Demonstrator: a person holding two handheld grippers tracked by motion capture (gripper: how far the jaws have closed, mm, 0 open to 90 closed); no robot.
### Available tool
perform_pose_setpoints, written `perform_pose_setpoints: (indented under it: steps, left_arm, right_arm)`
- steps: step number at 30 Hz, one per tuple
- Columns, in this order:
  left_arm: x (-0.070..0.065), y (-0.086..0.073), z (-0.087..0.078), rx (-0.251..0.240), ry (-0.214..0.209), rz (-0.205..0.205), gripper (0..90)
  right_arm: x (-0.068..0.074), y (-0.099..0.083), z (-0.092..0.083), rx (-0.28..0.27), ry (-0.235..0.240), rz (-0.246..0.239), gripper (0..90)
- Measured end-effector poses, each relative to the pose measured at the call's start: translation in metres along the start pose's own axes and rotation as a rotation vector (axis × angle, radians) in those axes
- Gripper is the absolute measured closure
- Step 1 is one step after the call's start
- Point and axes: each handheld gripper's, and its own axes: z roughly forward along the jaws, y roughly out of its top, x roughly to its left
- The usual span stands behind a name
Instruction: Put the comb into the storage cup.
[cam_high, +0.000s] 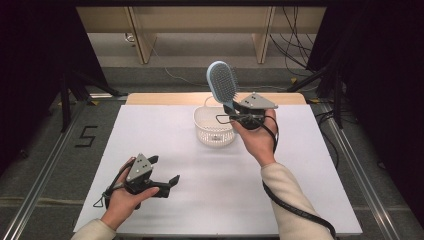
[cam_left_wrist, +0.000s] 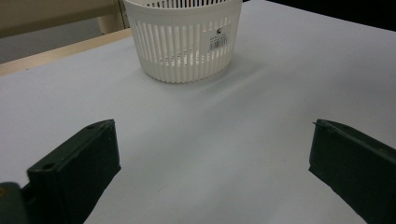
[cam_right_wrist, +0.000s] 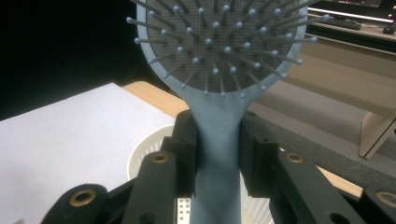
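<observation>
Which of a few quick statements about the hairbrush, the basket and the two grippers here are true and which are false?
1. The right gripper clamps the blue hairbrush by its handle. True.
2. The hairbrush lies inside the white slatted basket. False: it is held up above the basket, head upward.
3. The left gripper holds the basket. False: its jaws are open, with the basket standing farther off on the table.
4. The basket stands upright on the white table. True.
</observation>
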Motion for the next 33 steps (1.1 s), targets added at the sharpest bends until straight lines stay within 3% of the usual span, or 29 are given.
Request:
perform_pose_setpoints:
  steps: [33]
  left_arm:
    - [0.000, 0.000, 0.000, 0.000, -0.002, 0.000, 1.1]
  right_arm:
    - [0.001, 0.008, 0.014, 0.004, 0.000, -0.016, 70.4]
